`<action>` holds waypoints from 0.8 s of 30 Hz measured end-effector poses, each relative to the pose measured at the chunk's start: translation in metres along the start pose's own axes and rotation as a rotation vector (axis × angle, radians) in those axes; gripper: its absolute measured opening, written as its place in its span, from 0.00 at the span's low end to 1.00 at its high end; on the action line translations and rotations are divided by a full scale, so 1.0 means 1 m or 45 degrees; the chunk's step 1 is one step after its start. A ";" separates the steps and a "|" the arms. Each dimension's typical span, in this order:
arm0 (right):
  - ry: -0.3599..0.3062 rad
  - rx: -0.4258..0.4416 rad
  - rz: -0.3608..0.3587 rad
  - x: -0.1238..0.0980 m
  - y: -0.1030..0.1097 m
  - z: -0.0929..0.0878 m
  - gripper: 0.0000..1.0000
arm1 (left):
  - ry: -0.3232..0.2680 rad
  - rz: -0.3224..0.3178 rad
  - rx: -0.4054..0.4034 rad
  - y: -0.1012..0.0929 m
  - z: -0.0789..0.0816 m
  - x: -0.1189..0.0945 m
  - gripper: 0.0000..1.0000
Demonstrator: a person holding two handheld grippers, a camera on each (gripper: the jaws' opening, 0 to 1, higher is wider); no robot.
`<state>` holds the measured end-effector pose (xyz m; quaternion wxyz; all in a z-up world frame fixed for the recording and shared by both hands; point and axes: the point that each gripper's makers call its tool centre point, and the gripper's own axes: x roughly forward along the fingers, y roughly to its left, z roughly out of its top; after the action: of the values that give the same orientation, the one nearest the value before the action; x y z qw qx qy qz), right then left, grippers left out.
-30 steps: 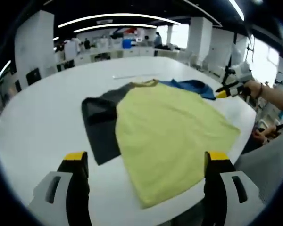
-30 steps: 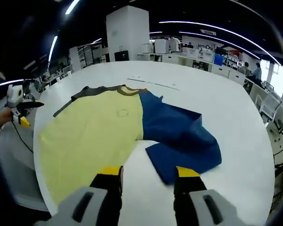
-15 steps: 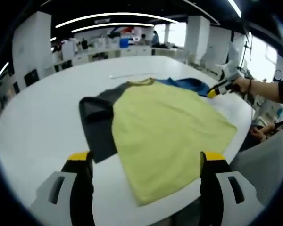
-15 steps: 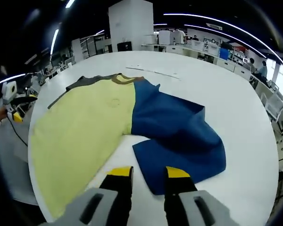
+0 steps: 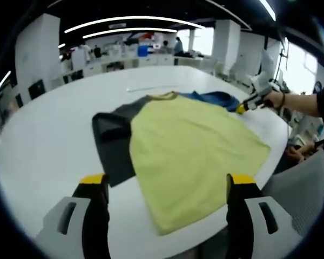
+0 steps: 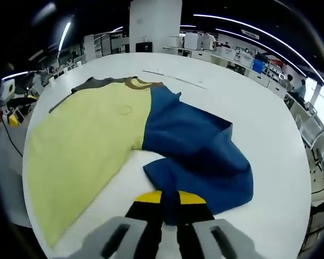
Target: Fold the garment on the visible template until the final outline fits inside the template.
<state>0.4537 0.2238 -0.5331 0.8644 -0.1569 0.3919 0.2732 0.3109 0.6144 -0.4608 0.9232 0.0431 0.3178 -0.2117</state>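
Between the yellow tips of your right gripper the edge of the blue sleeve is pinched, jaws nearly together. Your left gripper has its jaws spread wide and holds nothing, above the near hem of the garment. It lies flat on the white table: yellow body, dark grey sleeve at its other side.
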 end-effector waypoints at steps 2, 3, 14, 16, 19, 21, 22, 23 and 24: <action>0.004 -0.006 -0.016 0.000 -0.001 0.000 0.00 | -0.002 0.004 0.003 0.000 0.000 0.000 0.86; 0.005 0.000 -0.014 0.000 -0.001 0.001 0.00 | -0.002 0.004 0.002 0.000 0.000 -0.001 0.85; -0.183 0.059 -0.147 -0.040 -0.027 0.041 0.00 | -0.028 0.024 0.007 0.006 0.004 -0.003 0.84; -0.259 0.156 -0.197 -0.052 -0.042 0.053 0.00 | -0.026 0.021 0.012 0.005 0.004 -0.002 0.84; -0.277 0.261 -0.291 -0.070 -0.069 0.054 0.00 | -0.032 0.020 0.026 0.003 0.005 0.000 0.85; -0.265 0.277 -0.319 -0.076 -0.079 0.051 0.00 | -0.036 0.013 0.055 0.000 0.006 0.001 0.86; -0.256 0.291 -0.333 -0.078 -0.084 0.049 0.00 | -0.034 0.009 0.065 -0.001 0.007 0.002 0.86; -0.254 0.298 -0.346 -0.080 -0.089 0.047 0.00 | -0.034 0.007 0.074 -0.001 0.007 0.002 0.87; -0.255 0.303 -0.356 -0.082 -0.092 0.046 0.00 | -0.036 0.006 0.082 -0.002 0.008 0.003 0.87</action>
<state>0.4914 0.1439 -0.4357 0.9410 -0.0786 0.3078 0.1166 0.3165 0.6103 -0.4563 0.9263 0.0706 0.2975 -0.2202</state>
